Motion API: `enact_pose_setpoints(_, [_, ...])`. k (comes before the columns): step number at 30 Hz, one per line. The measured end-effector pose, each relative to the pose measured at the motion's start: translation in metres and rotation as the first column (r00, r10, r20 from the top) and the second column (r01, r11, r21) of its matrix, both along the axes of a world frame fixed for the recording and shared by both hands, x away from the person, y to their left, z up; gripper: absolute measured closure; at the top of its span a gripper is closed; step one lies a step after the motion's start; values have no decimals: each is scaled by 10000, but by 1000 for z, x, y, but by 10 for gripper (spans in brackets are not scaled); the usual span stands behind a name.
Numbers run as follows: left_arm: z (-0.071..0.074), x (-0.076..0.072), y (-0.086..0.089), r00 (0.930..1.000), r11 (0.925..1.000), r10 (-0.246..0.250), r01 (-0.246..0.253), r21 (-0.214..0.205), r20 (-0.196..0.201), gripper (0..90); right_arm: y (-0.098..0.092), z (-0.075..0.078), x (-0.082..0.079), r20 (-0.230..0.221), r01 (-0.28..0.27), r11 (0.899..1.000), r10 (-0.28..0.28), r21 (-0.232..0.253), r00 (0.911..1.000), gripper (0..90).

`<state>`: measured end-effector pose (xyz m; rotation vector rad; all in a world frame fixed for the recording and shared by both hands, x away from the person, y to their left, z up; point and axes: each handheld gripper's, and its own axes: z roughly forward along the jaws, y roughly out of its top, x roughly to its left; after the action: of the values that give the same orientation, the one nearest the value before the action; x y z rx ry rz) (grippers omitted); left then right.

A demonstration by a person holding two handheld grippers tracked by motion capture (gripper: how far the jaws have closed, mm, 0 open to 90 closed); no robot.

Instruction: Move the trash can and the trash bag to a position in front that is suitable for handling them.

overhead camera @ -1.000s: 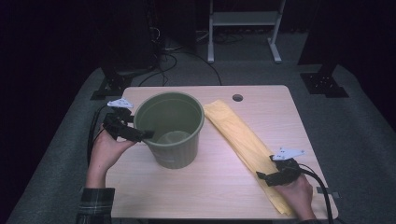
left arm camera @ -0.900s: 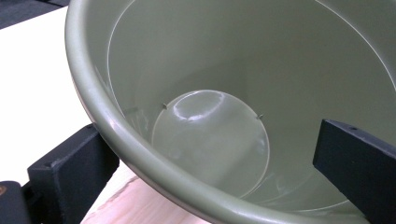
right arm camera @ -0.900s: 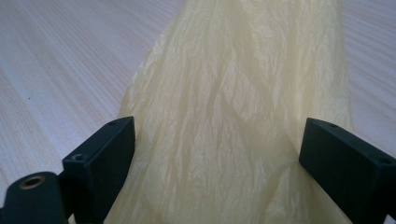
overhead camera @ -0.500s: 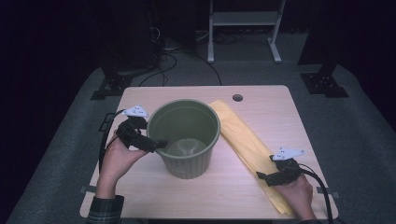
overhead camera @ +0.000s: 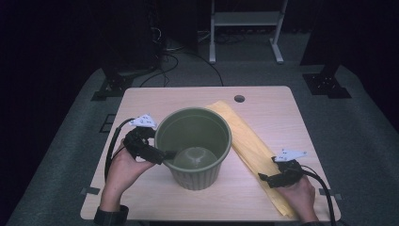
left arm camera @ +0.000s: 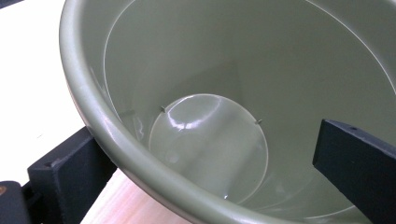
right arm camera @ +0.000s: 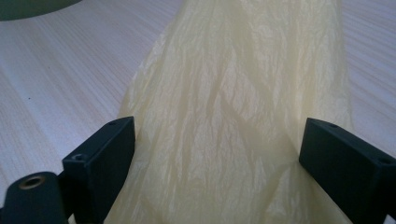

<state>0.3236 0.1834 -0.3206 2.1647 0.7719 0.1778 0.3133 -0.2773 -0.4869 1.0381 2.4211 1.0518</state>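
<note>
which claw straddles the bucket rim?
The left claw: one jaw sits inside the green bucket, the other outside its wall. The right claw is open over the yellow bag.

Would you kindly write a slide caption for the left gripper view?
Left gripper straddling the green bucket's rim, one jaw outside, one inside.

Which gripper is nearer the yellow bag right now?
Right. The right gripper straddles the yellow bag, jaws open; the left gripper is across the table at the green bucket's rim.
</note>
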Motion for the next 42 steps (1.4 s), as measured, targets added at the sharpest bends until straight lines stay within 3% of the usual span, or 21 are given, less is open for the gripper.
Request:
enact_pose_setpoints(9, [3, 1, 0, 10000, 9999, 21, -20, -125, 80, 0, 0, 0, 0, 4, -3, 10000, 3, -9, 10000, 98])
enact_pose_setpoints(14, [11, 7, 3, 9998, 9999, 127, -126, -33, 143, 0, 0, 0, 0, 8, -3, 10000, 3, -9, 10000, 98])
enact_pose_setpoints(20, [25, 11, 10, 9983, 9992, 344, -334, -217, 463, 0, 0, 0, 0, 5, -4, 10000, 4, -6, 10000, 98])
enact_pose_setpoints(28, [37, -3, 28, 9949, 9978, 616, -594, -301, 803, 0, 0, 0, 0, 4, -3, 10000, 3, -7, 10000, 98])
enact_pose_setpoints(42, [29, -40, 59, 9855, 9931, 1144, -1099, -418, 1250, 0, 0, 0, 0, 6, -4, 10000, 4, -6, 10000, 98])
